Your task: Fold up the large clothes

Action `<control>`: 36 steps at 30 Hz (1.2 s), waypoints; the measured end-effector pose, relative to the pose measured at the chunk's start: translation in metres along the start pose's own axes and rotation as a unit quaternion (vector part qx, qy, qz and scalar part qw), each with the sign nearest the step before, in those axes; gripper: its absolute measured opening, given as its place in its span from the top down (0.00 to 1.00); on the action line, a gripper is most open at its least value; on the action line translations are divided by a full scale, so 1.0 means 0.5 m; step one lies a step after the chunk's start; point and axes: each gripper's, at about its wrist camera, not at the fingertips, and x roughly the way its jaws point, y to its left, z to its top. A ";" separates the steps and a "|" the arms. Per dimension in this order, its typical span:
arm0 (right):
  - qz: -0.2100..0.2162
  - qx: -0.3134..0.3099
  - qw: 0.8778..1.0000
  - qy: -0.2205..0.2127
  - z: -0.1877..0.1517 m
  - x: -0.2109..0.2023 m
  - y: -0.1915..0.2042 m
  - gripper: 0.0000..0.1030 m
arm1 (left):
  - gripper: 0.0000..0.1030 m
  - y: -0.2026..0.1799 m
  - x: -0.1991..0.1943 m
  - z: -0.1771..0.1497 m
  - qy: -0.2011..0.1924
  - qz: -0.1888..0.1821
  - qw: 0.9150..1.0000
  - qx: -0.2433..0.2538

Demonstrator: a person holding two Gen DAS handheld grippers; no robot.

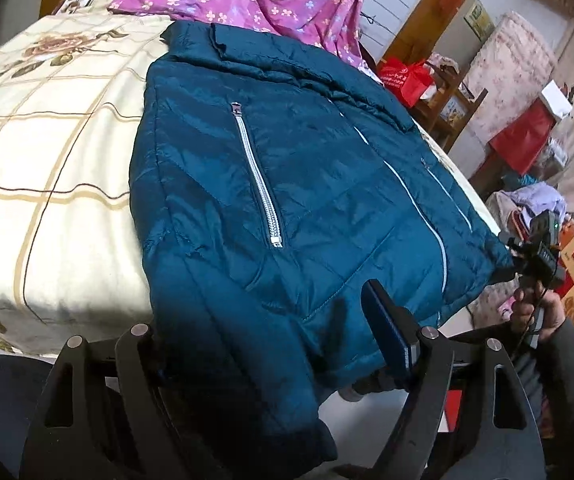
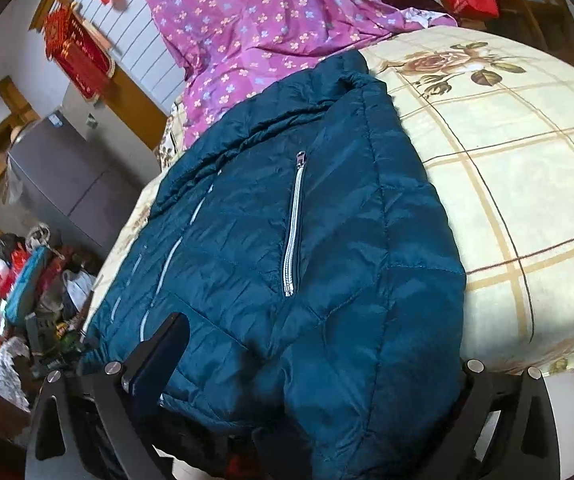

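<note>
- Teal quilted jacket [image 1: 287, 184] lies front-up on the checked floral bedspread [image 1: 47, 140]; its hem hangs over the near edge of the bed, collar toward 12 o'clock.
- Silver pocket zipper [image 1: 257, 176] runs from 11 to 5 o'clock in the left wrist view.
- Left gripper [image 1: 271, 344]: hem fabric lies between its fingers and hides one; whether they pinch it cannot be told.
- Right gripper [image 2: 307, 380]: likewise draped by the hem; grip cannot be told. In the left view it shows at 3 o'clock, at the hem corner.
- Pink flowered quilt [image 2: 267, 20] sits beyond the collar, at 12 o'clock.
</note>
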 end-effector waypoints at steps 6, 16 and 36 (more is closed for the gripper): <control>0.023 0.020 1.000 -0.003 0.005 0.000 -0.016 0.26 | 0.48 0.019 0.004 0.034 -0.002 -0.005 0.999 -0.037; 0.031 0.041 0.999 0.003 0.004 0.002 -0.028 0.36 | 0.65 0.036 -0.006 0.016 -0.008 0.027 0.998 -0.060; 0.000 -0.004 1.000 0.020 -0.005 0.019 0.007 0.54 | 0.73 0.039 0.002 0.029 0.005 0.029 0.994 -0.102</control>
